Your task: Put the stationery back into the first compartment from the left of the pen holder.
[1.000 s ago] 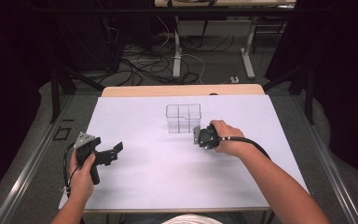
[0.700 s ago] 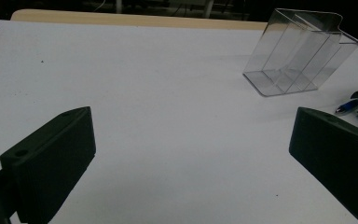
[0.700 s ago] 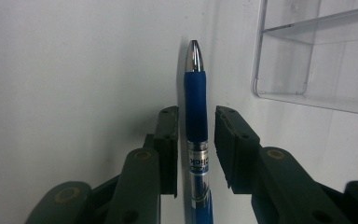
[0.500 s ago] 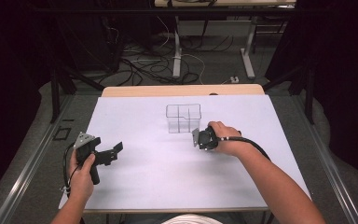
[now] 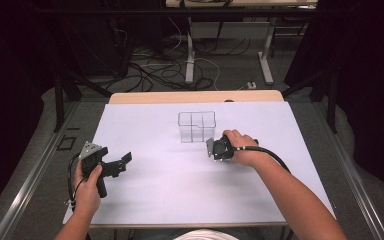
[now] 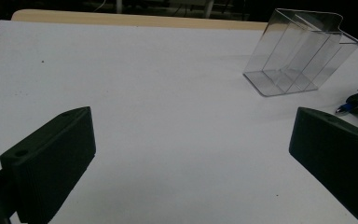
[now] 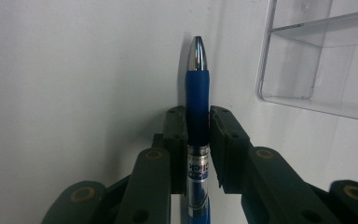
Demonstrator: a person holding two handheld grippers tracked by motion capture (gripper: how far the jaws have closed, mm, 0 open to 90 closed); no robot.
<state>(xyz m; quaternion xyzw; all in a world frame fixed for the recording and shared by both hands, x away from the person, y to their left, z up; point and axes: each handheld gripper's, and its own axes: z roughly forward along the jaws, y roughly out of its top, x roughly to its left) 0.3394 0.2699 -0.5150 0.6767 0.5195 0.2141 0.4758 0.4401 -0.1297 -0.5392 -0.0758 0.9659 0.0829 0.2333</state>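
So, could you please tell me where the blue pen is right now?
The blue pen lies on the white table between the right gripper jaws, just right of the clear organizer in the high view.

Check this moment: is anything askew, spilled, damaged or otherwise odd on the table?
Nothing stands out. The clear organizer stands upright and empty on the white table cover. The right hand-held gripper has just been closing around a blue pen, which lies straight between its jaws. The left hand-held gripper is open.
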